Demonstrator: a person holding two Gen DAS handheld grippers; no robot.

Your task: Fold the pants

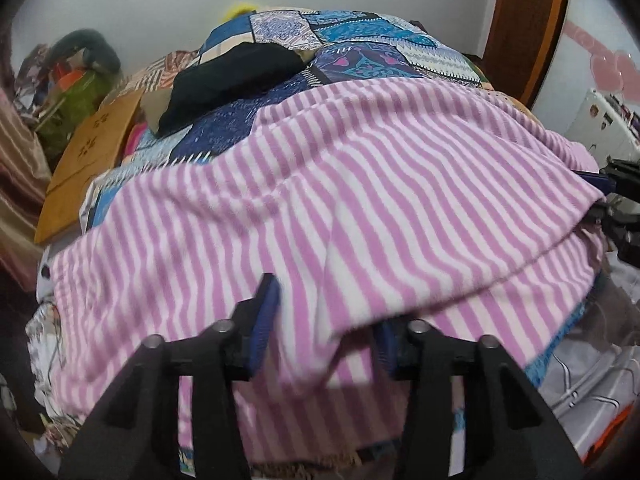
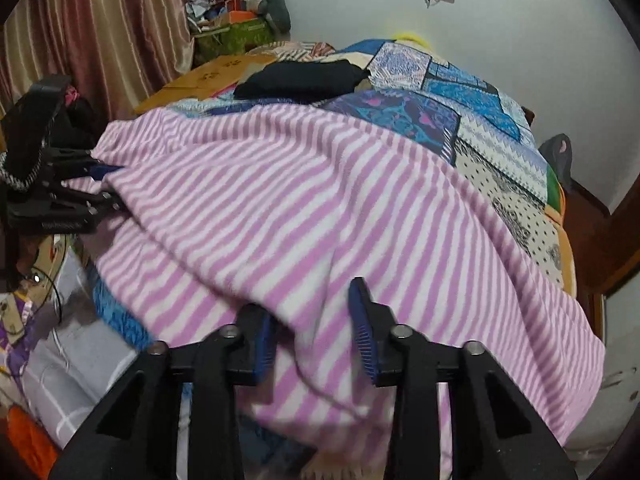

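Note:
Pink-and-white striped pants [image 1: 360, 200] lie spread across the bed, with one layer folded over another and the near edge hanging toward me. My left gripper [image 1: 324, 304] stands open at that near edge. Loose cloth lies between its blue pads and covers the right fingertip. My right gripper [image 2: 308, 300] is open too, over the same pants [image 2: 320, 200]. A fold lies slack between its pads and drapes over the left one. Each gripper shows at the side of the other's view: the right gripper [image 1: 616, 200] and the left gripper [image 2: 72, 188], both at the pants' edge.
A blue patchwork quilt [image 1: 360, 40] covers the bed beyond the pants, with a black garment [image 1: 232, 76] on it. A cardboard box [image 1: 92, 152] and a clutter pile [image 2: 236, 20] sit at the far left by a striped curtain [image 2: 100, 32]. A wooden frame [image 1: 528, 20] rises on the right.

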